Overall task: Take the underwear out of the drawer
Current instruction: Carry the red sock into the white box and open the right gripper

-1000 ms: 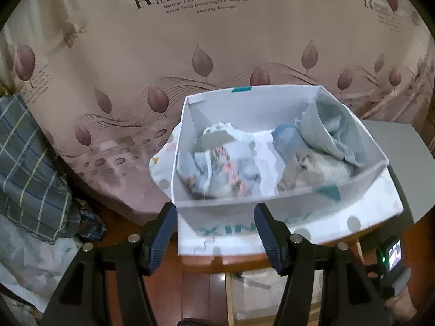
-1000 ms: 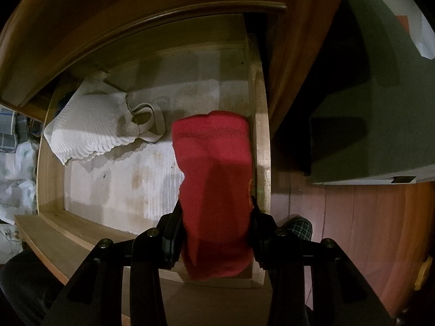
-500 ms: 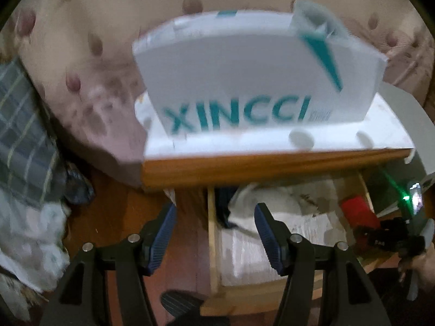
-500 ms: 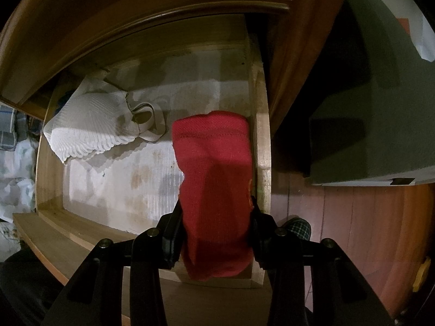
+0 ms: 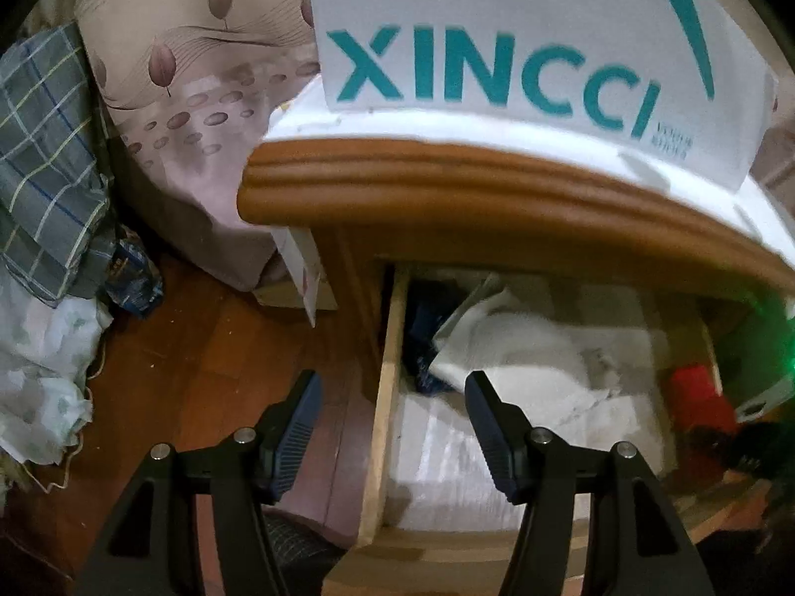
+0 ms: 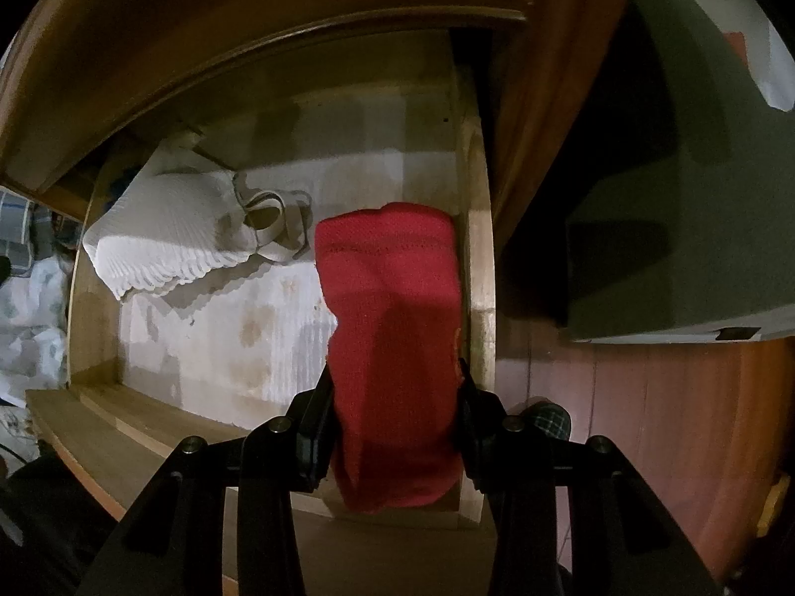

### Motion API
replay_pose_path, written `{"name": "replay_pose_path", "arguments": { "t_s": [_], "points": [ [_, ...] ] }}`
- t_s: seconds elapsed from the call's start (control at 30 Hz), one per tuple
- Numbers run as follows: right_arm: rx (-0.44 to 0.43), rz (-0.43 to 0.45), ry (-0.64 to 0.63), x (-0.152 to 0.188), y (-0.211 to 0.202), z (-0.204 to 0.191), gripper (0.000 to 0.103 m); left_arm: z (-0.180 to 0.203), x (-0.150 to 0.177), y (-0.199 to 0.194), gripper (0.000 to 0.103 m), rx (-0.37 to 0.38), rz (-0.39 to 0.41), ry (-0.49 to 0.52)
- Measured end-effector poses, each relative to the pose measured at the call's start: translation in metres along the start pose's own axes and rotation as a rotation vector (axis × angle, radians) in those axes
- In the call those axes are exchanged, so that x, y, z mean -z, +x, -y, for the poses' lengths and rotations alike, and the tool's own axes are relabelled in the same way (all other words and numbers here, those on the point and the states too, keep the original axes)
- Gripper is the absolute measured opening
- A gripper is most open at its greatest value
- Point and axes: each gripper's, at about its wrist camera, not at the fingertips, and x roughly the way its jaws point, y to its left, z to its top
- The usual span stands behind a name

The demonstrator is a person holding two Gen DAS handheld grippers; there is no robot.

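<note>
Over on the left, a plaid cloth (image 5: pixel 44 159) hangs beside a leaf-printed curtain (image 5: pixel 198 49), with crumpled pale fabric (image 5: pixel 39 362) heaped on the wooden floor (image 5: pixel 208 347) below it. The left claw (image 5: pixel 392 427) hovers with its jaws standing apart and nothing between them, straddling the left wall of the open wooden drawer (image 5: pixel 385 372); one finger hangs over the floor, the other over the drawer's lined bottom. Above the drawer runs the rounded edge of the nightstand's tabletop (image 5: pixel 447 184), and on it stands a white box (image 5: pixel 497 39) lettered XINCCI in teal.

Inside the drawer, a dark blue item (image 5: pixel 422 342) is tucked into the back left corner. Just beside it lies a folded white ribbed garment (image 6: pixel 164 238) with a scalloped hem, and a beige strap loop (image 6: pixel 273 228) touches its right edge. The middle of the drawer's liner is bare and stained.

Further right, the red underwear (image 6: pixel 392 328) is pinched between the pads of the right claw (image 6: pixel 395 397), which is closed on its near end. The garment hangs close against the drawer's right wall (image 6: pixel 479 273), its far end down toward the liner; whether it touches the bottom I cannot tell. At the right, beyond the nightstand's side, a grey-green block (image 6: pixel 695 198) sits on the floor.
</note>
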Motion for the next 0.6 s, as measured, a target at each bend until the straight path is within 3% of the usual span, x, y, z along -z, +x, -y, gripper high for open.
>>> {"name": "replay_pose_path", "arguments": {
  "t_s": [0.2,0.37,0.6],
  "points": [
    [0.005,0.053,-0.005,-0.003,-0.010,-0.002,0.038,0.005,0.000,0.001,0.061,0.014,0.020,0.046],
    [0.006,0.091,-0.035,-0.004,-0.017,-0.010,0.038,0.011,-0.006,0.000,0.061,-0.057,0.061,0.079],
    [-0.045,0.156,-0.039,-0.003,-0.044,-0.020,0.038,0.003,-0.005,0.001,0.061,-0.079,0.038,0.088]
  ]
}}
